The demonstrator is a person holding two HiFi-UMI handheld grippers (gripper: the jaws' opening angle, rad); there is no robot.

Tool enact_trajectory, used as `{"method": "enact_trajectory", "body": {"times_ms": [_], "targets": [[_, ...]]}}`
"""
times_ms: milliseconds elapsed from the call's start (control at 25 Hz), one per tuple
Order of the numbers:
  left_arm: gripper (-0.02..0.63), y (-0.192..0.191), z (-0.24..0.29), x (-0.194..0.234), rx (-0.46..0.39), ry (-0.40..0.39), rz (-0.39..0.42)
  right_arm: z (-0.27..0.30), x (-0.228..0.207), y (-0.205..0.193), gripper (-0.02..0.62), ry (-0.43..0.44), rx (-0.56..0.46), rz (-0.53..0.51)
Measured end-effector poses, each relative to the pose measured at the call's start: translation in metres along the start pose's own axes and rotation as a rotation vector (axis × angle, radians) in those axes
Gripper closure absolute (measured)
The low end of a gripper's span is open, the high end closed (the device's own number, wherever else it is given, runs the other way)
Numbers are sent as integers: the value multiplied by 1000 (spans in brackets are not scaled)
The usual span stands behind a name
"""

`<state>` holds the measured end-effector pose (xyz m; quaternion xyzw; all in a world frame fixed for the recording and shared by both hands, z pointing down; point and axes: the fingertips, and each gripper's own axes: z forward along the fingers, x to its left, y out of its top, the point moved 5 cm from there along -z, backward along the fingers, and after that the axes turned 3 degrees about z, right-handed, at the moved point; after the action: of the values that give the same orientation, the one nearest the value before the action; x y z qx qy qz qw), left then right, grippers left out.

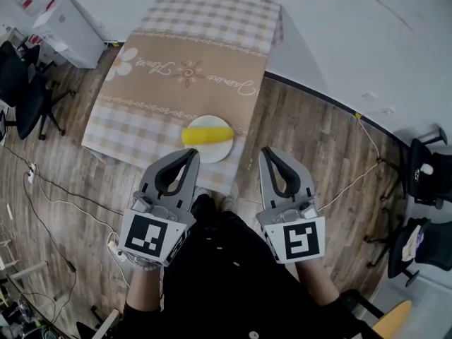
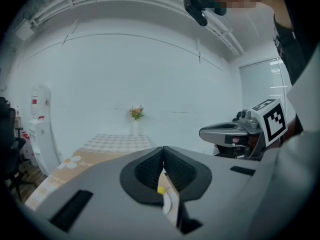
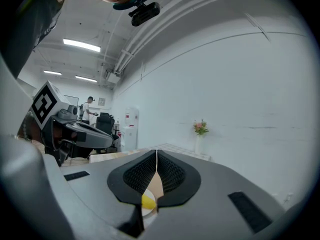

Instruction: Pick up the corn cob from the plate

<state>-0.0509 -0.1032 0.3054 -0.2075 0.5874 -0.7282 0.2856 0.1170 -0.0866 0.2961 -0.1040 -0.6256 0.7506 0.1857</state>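
Wood-plank floor (image 1: 318, 140) beneath a white wall (image 1: 367, 41). The table (image 1: 212, 20) carries a checked cloth whose brown band bears cursive script, too small to read. The plate (image 1: 209, 155) sits near the table's near edge, with the corn cob (image 1: 207, 135) lying across it. Left gripper (image 1: 193, 154) and right gripper (image 1: 267, 151) hang just short of that edge, jaws pressed together, holding nothing. Open floor lies right of the table; cables (image 1: 42, 189) and an office chair (image 1: 28, 97) occupy the left.

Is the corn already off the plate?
No, the corn cob lies across the white plate on the checked tablecloth.
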Motion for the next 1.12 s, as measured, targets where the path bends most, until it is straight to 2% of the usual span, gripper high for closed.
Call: {"method": "enact_trajectory", "body": {"times_ms": [480, 640, 960, 1120], "targets": [[592, -17, 37, 32, 57, -114, 48, 26, -3, -6, 552, -85, 55, 14], [588, -19, 49, 32, 107, -136, 42, 29, -5, -9, 552, -112, 67, 26], [488, -42, 75, 34, 144, -256, 165, 33, -8, -18, 552, -151, 107, 48], [399, -57, 87, 31, 188, -301, 205, 30, -10, -24, 552, -172, 129, 62]]}}
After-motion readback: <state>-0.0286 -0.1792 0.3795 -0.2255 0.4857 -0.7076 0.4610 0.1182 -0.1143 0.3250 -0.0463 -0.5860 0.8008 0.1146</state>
